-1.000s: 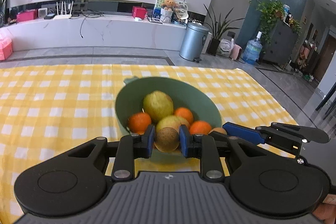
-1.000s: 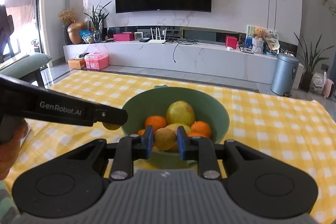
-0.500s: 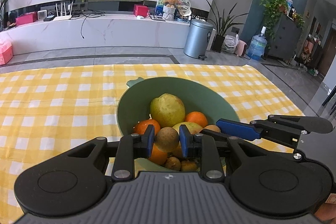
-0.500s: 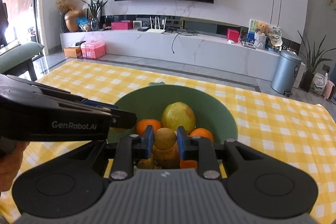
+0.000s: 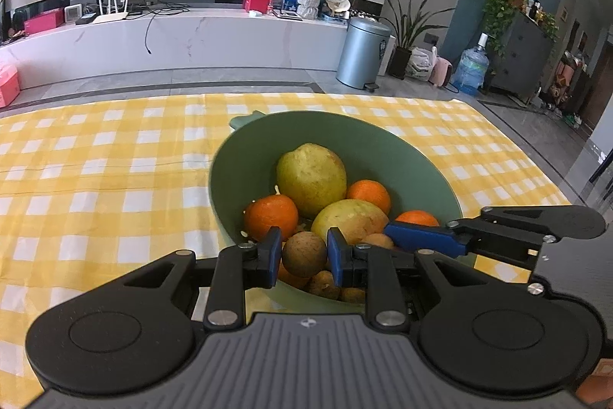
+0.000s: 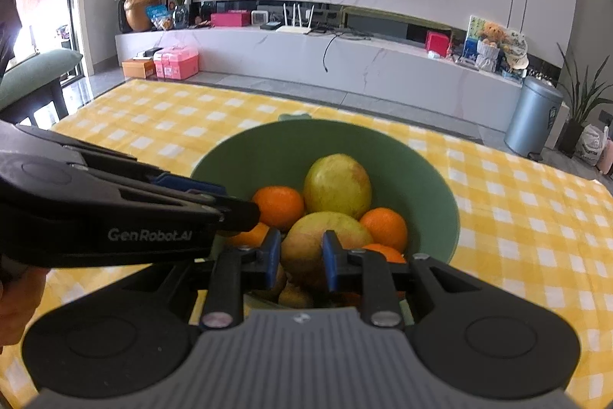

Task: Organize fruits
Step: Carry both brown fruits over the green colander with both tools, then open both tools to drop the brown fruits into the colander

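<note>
A green bowl point(image 5: 375, 140) on the yellow checked tablecloth holds two yellow-green pears point(image 5: 310, 179), several oranges point(image 5: 271, 217) and small brown fruits. My left gripper point(image 5: 303, 255) is shut on a small brown fruit point(image 5: 304, 253) over the bowl's near rim. My right gripper point(image 6: 300, 257) holds a small brown fruit point(image 6: 302, 255) between its blue pads, just above the fruit pile in the bowl point(image 6: 421, 171). The right gripper also shows at the right in the left wrist view point(image 5: 421, 236). The left gripper crosses the left of the right wrist view point(image 6: 237, 209).
The checked tablecloth point(image 5: 95, 179) covers the table around the bowl. The table's right edge point(image 5: 536, 160) drops to a grey floor. A white TV bench point(image 5: 191, 37), a steel bin point(image 5: 362, 52) and plants stand beyond the table.
Both grippers have moved forward and down over the bowl, each still holding its brown fruit. The fruit pile now sits closer under the fingers.
</note>
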Motion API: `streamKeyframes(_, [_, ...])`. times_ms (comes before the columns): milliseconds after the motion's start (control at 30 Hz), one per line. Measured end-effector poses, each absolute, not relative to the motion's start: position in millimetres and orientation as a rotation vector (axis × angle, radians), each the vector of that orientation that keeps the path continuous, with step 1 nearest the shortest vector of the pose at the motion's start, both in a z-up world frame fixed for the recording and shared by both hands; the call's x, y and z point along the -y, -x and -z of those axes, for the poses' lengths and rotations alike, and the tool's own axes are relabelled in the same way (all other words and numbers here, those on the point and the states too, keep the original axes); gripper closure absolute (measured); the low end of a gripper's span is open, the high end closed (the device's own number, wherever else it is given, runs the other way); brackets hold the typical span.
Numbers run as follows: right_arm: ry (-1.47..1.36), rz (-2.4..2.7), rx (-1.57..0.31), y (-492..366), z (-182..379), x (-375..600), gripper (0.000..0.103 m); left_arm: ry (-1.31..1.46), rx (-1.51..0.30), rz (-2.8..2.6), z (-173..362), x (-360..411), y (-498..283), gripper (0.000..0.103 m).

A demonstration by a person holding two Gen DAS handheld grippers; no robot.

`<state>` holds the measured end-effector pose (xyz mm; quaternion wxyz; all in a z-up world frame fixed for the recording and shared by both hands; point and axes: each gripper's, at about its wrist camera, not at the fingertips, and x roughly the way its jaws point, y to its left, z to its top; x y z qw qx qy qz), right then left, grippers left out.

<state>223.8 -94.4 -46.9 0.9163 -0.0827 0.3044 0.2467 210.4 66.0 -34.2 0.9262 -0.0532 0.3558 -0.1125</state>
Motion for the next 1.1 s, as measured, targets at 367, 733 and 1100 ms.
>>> streamKeyframes(367, [0.121,-0.517,-0.676,-228,55,97,0.082,0.125,-0.734,0.257,36,-65,-210,0.074])
streamKeyframes(733, [0.102,-0.504,-0.668,-227,52,100,0.061,0.158,-0.682,0.253,28,-67,-202,0.039])
streamKeyframes(1100, [0.092,-0.446,-0.559,-189,34,119,0.045,0.135,-0.669,0.235,3,-67,-174,0.038])
